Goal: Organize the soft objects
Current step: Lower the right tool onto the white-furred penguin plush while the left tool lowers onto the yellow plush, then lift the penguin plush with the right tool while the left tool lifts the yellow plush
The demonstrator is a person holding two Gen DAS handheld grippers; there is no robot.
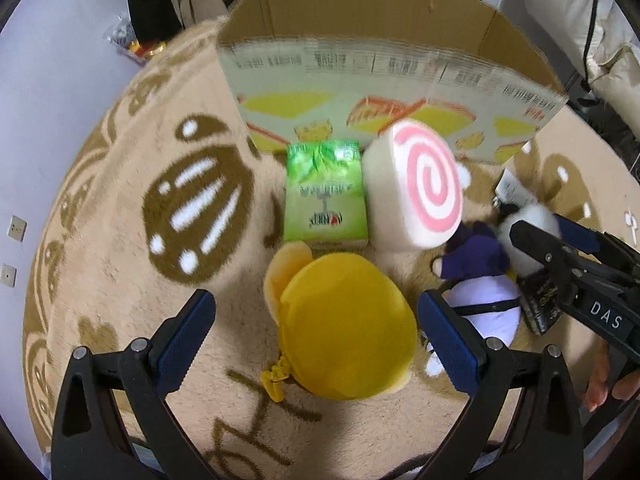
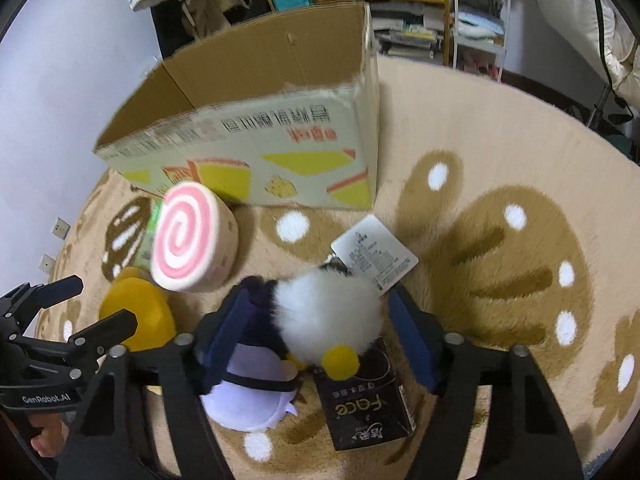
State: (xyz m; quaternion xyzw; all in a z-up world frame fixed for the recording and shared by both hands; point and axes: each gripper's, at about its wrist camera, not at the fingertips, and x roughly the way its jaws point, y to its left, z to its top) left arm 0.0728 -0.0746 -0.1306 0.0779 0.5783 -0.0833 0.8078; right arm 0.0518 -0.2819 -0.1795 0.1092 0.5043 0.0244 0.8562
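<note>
Yellow round plush (image 1: 346, 328) lies between left gripper (image 1: 316, 342) pads.

— Where's the left gripper (image 1: 316, 334)?
— Angled steeply down, jaws spread wide on either side of the yellow plush (image 1: 348, 326), pads not touching it.
— The right gripper (image 2: 320, 332)?
— Also angled down, jaws straddling the penguin plush (image 2: 288, 336); whether they press it is unclear.
</note>
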